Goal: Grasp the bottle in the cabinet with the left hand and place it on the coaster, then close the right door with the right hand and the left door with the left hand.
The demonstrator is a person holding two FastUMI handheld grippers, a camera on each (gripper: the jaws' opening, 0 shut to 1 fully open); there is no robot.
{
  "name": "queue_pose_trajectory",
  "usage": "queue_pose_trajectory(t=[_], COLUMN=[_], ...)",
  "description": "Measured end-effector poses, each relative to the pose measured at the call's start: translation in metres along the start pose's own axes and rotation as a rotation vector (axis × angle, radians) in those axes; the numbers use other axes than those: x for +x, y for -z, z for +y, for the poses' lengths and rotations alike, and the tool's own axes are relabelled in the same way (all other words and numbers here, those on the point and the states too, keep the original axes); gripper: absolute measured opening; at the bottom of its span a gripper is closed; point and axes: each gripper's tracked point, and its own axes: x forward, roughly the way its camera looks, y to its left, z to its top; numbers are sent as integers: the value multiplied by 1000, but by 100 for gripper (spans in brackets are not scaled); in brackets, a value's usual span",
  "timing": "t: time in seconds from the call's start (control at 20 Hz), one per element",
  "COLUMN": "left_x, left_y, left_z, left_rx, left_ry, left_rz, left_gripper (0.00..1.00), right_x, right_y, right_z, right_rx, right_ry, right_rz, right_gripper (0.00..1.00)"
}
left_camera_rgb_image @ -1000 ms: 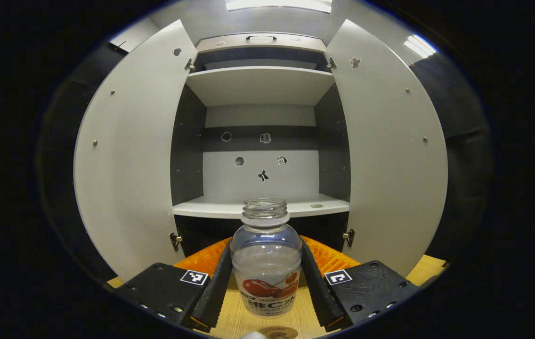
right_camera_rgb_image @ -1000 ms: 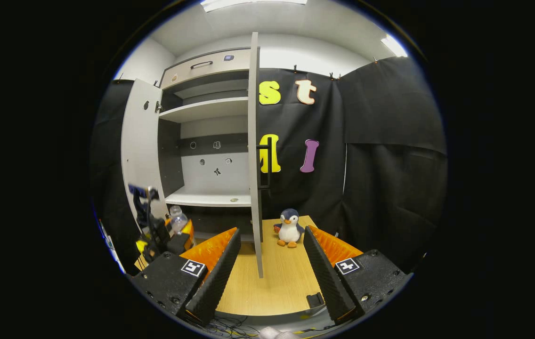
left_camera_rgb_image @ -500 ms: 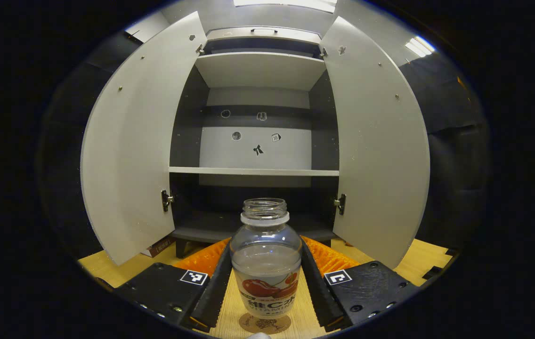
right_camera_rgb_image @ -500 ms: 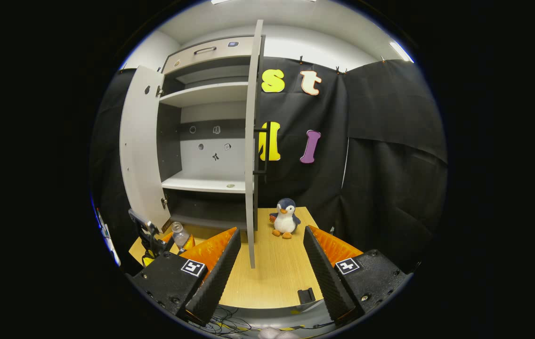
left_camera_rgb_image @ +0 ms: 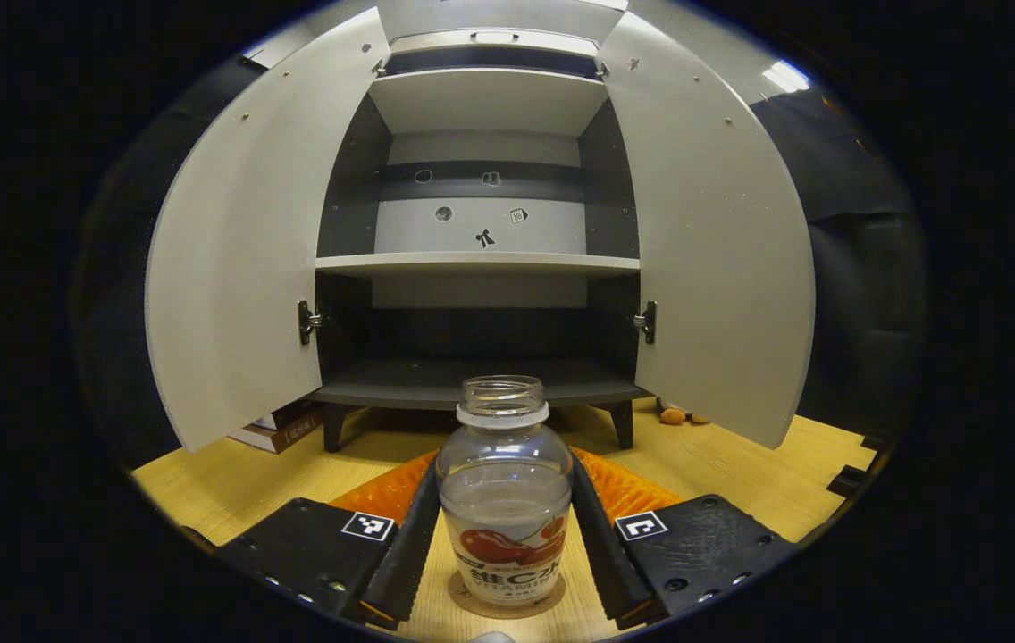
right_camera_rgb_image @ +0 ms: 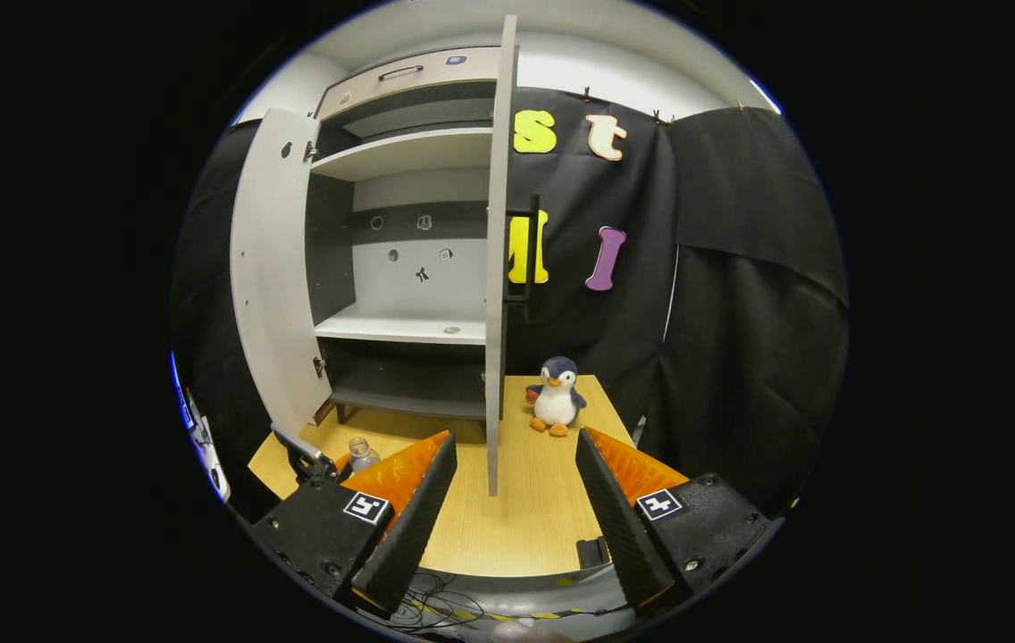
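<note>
Bottle [left_camera_rgb_image: 504, 500] first: you have it upright between the 2 fingers of your left gripper [left_camera_rgb_image: 504, 536], both pressing its sides at label height, and its base sits on or just above the round coaster [left_camera_rgb_image: 507, 600] near the front edge of the wooden tabletop [left_camera_rgb_image: 230, 482]; whether it truly touches I cannot tell. Judge it as light clear plastic, uncapped, with some liquid inside, so it will likely flex if you squeeze hard and spill if you tip it. The smooth wall may slip, so the waist at the label, below the shoulder, seems the sound place to hold. Let go gently and draw straight back, or the fingers could drag it off the coaster. Your right gripper [right_camera_rgb_image: 507, 500] is spread wide with nothing between its fingers, hanging over the tabletop's front edge just short of the right door [right_camera_rgb_image: 497, 268], which faces it edge-on. The cabinet [left_camera_rgb_image: 481, 268] stands at the back of the tabletop, both doors swung wide, the left door [left_camera_rgb_image: 235, 268] included, and its shelves look bare. A toy penguin [right_camera_rgb_image: 557, 396] stands beside the right door near the back edge, clear of the door's closing path, I judge.
</note>
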Motion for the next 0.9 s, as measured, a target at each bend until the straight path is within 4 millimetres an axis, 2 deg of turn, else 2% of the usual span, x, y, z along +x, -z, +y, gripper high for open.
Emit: queue_pose_trajectory(t=[0.15,0.25,0.35,0.4,0.45,0.9], left_x=[-1,-4,-4,-3,-3,-1], left_y=[16,14,21,20,21,17], left_z=[0,0,-5,-8,-7,2], left_rx=[1,8,14,14,20,36], left_ry=[7,5,25,38,36,27], left_rz=[35,22,40,40,38,43], left_gripper=[75,76,79,92,98,96], right_x=[2,3,5,6,7,6], right_y=[-1,-1,-2,0,2,3], right_z=[0,2,2,4,5,8], right_rx=[-15,-16,-4,-7,-11,-4], right_ry=[1,-5,-8,-10,-11,-18], right_rz=[2,4,6,11,15,13], right_gripper=[83,83,83,83,83,83])
